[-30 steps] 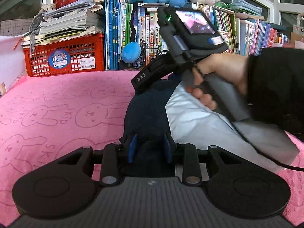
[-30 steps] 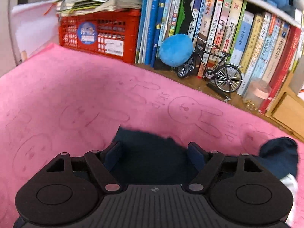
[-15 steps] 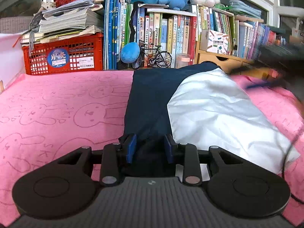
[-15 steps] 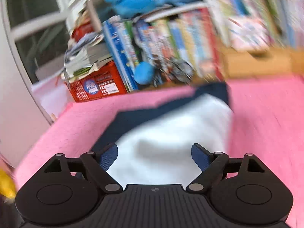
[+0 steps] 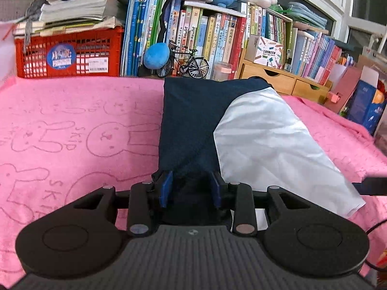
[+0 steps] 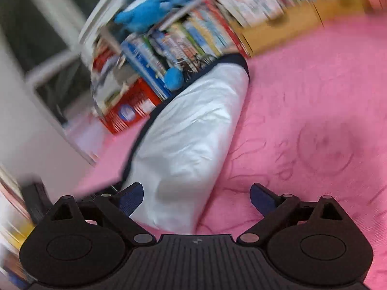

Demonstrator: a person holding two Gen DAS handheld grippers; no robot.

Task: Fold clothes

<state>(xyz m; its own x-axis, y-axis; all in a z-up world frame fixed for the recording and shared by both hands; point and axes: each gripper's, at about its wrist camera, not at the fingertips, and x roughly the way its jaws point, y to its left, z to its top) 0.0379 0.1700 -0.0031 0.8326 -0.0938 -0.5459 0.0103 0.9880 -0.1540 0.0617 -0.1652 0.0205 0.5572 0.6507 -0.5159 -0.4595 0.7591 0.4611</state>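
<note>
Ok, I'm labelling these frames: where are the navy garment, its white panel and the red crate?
navy garment [image 5: 186, 120]: left wrist view, flat dark front.
white panel [image 5: 266, 140]: left wrist view, middle of the pale fabric.
red crate [image 5: 96, 46]: left wrist view, front wall.

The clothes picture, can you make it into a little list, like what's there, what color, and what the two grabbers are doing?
garment: dark navy cloth with a shiny white side turned up
lies on: pink bunny towel
left gripper: pads pressed against a bunch of the navy cloth at its near edge
right gripper: jaws wide apart, holding nothing, over the white part; view blurred
behind: red crate, books, toy bicycle, blue plush ball
</note>
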